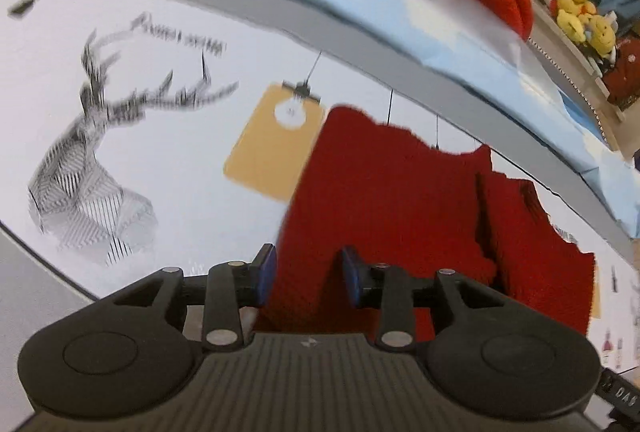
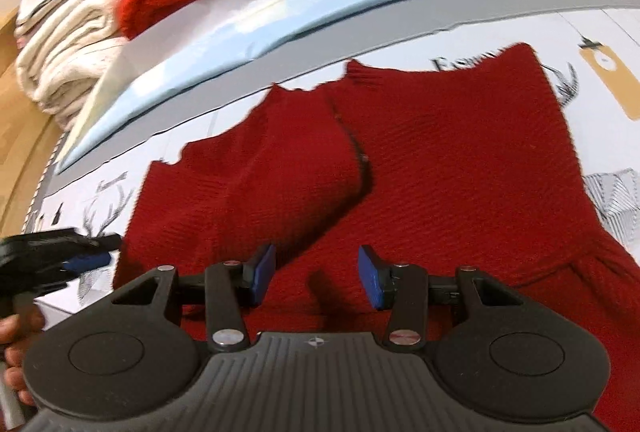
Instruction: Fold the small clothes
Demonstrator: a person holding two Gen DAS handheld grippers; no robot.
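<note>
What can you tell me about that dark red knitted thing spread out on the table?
The dark red garment looks like a ribbed knit, lying flat on a white cloth printed with deer. One part is folded over the main body, leaving a dark seam-like crease. Its far edge is uneven. Both grippers hover above its near edge with jaws apart; neither pinches it. Which kind of garment it is cannot be told.
</note>
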